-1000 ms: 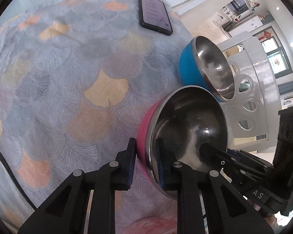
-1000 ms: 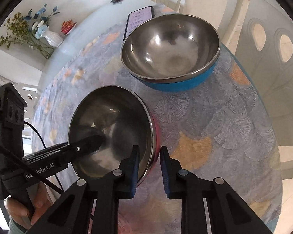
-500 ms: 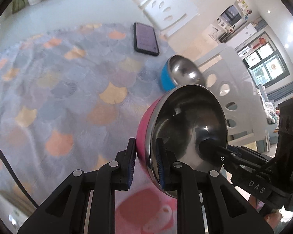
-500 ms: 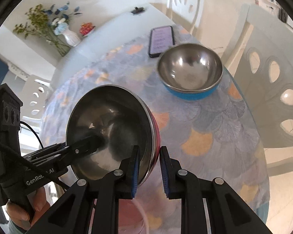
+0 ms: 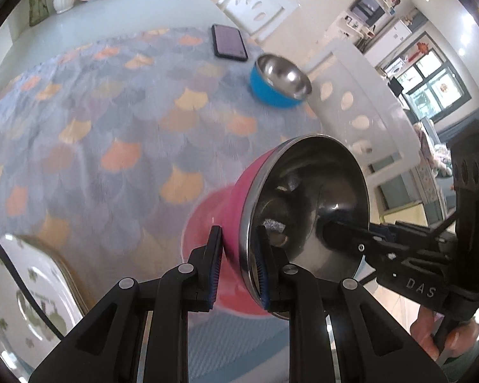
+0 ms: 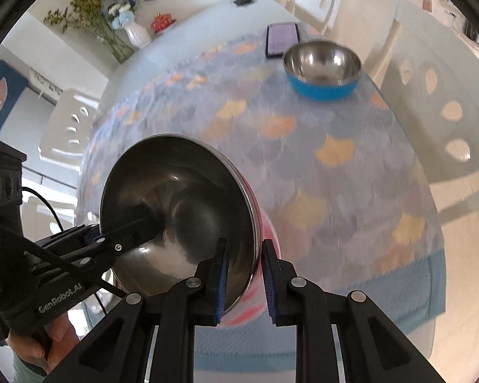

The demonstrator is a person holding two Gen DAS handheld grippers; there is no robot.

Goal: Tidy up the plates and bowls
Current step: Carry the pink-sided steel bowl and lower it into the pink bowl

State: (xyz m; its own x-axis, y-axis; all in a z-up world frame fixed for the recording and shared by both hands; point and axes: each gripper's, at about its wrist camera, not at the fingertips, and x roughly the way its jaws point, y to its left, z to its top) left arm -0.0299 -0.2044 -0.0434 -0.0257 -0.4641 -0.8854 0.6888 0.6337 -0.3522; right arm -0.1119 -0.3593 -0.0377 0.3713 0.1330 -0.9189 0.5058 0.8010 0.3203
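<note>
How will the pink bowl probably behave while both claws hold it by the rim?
The pink bowl looks like rigid steel, so it should not flex. Its polished rim may slip between the left claw and right claw. Held tilted, it could swing.

My left gripper (image 5: 238, 265) points steeply down, its jaws clamped on the near rim of the pink bowl (image 5: 239, 198), one blue pad outside, one inside. My right gripper (image 6: 244, 274) pinches the opposite rim the same way, reaching in from across; in the left view it shows as a black body (image 5: 408, 255). A bare hand (image 6: 38, 344) grips the left handle, another (image 5: 431, 335) the right.
</note>
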